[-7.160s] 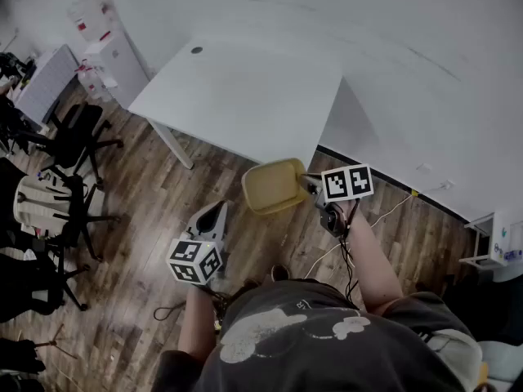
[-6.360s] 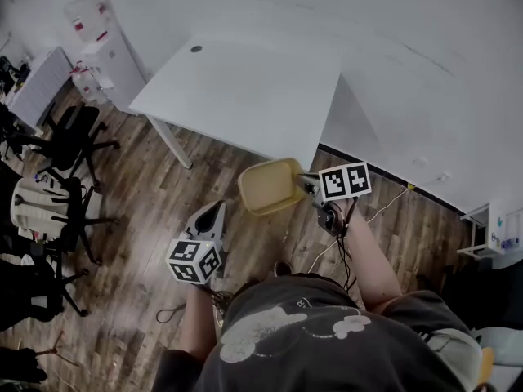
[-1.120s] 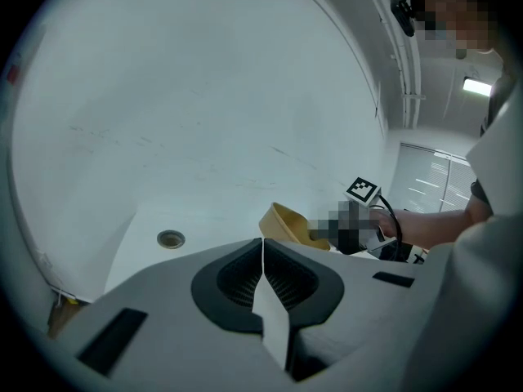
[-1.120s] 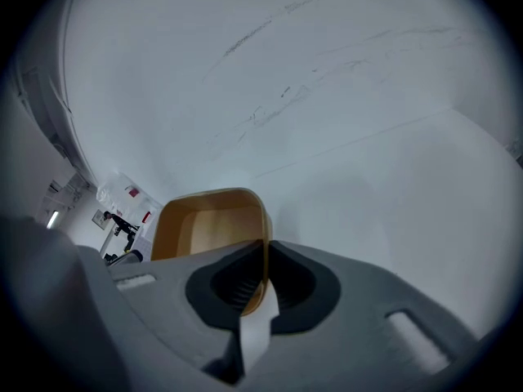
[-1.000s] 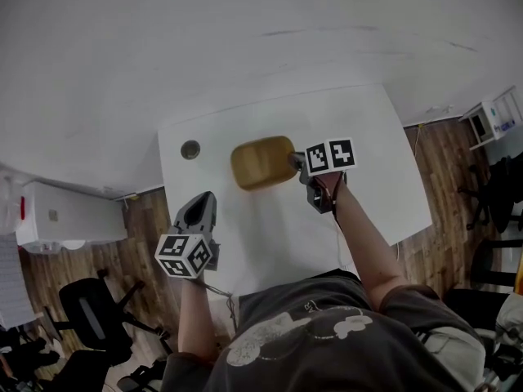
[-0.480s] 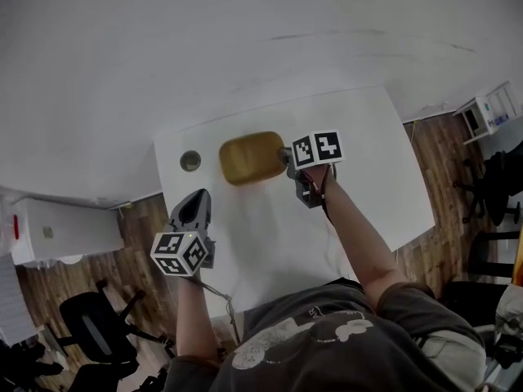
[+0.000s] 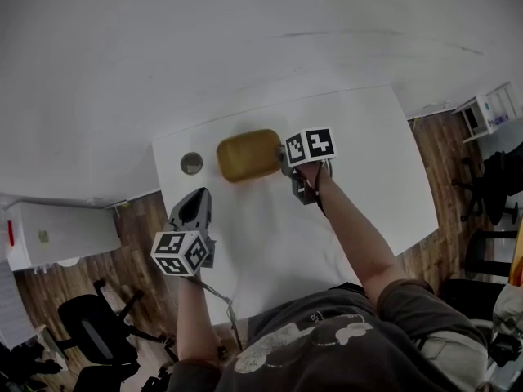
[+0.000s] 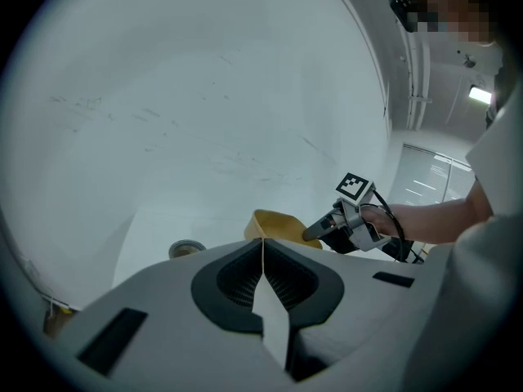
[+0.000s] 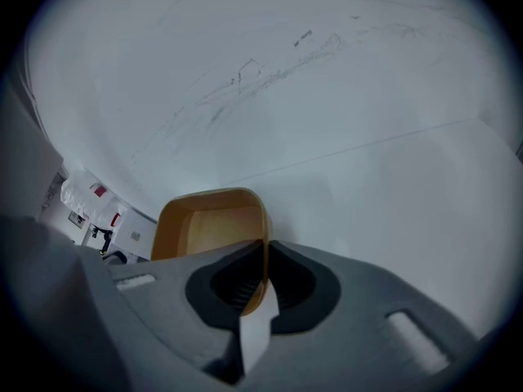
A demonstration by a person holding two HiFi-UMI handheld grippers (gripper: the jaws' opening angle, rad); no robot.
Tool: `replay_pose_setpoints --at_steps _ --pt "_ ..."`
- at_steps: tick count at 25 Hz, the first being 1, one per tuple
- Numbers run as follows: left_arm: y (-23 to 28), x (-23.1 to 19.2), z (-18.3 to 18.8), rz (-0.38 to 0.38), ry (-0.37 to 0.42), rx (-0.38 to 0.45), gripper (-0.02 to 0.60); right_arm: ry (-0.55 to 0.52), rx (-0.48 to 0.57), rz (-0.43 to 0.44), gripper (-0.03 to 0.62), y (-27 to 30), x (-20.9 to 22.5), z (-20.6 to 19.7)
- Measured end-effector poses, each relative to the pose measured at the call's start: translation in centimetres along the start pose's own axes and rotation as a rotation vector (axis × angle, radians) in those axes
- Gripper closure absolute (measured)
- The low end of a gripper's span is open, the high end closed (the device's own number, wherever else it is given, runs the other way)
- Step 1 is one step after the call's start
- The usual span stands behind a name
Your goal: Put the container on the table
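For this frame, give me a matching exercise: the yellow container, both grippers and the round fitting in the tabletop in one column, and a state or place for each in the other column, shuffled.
Column one:
1. yellow container
2. left gripper
3. right gripper
4. round fitting

Column two:
A. jaws together, nothing between them
B. set in the white table, near a corner
C. jaws pinching a thin wall
D. held by one side wall, open side up

Pairs: 1-D, 2-A, 3-C, 4-B.
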State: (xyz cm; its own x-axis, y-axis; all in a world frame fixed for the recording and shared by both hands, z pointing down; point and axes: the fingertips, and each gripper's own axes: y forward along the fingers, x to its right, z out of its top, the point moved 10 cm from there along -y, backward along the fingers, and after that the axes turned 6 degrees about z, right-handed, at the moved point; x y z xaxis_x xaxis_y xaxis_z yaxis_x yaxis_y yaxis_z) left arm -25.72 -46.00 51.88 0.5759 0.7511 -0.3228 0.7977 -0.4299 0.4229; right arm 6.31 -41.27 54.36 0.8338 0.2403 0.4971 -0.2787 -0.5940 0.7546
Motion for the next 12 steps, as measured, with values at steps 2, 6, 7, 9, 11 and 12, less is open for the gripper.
replay_pose_setpoints --at_steps 2,6,7,9,11,12 --pt "0.3 -0.3 -0.3 -0.001 -0.006 -0.003 0.571 -0.007 -0.005 -0.013 0.582 0.6 0.1 0.3" --pt "0.9 -0.8 -0.8 -0.006 -0.02 -0.011 0.571 0.003 -0.012 -0.031 0.582 1.6 0.5 0.6" --pt "1.0 -0.9 -0.9 -0.007 -0.024 -0.013 0.571 0.005 -0.013 -0.033 0.582 1.9 0.6 0.7" --pt "1.1 -1.2 -1.1 -0.006 -0.031 -0.017 0.571 0.011 -0.01 -0.036 0.582 2.3 0.7 1.0" --pt "1.3 -1.5 -1.2 -0.004 -0.037 -0.019 0.571 0.018 -0.006 -0.038 0.582 2.6 0.7 1.5" --pt "1.3 -1.6 -1.3 -0.003 -0.038 -0.019 0.571 0.019 -0.005 -0.038 0.582 2.8 0.7 1.7"
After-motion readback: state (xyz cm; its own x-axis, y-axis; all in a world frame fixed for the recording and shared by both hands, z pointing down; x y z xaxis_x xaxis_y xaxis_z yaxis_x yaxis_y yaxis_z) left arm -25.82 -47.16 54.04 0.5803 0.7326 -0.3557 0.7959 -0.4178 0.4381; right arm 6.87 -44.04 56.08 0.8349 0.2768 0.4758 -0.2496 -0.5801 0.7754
